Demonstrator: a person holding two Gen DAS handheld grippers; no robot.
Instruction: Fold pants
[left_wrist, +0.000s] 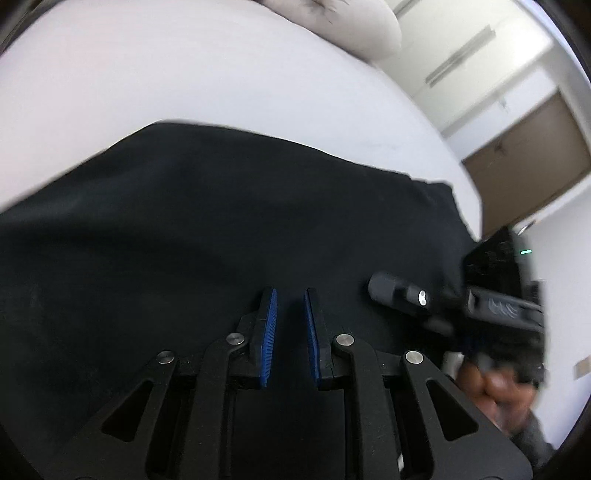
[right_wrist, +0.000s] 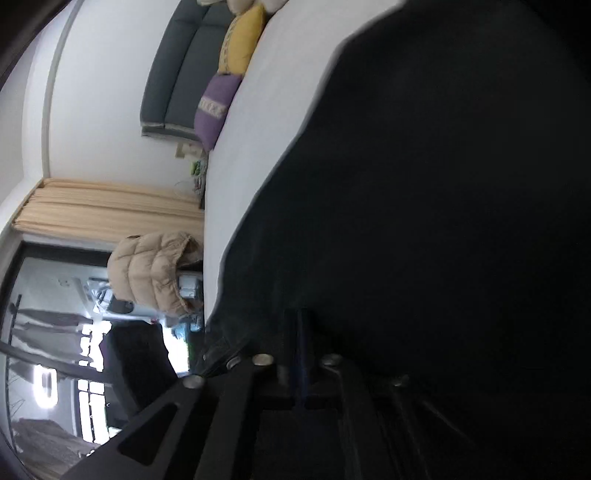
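Your black pants (left_wrist: 221, 221) lie spread on the white bed (left_wrist: 184, 74), directly under and ahead of your left tongs (left_wrist: 290, 321), whose blue pads stand apart with nothing between them. The long axis seems to run left to right across that view. Your right tongs (right_wrist: 299, 332) look pressed together at the pants' edge, likely pinching fabric, though darkness hides the contact
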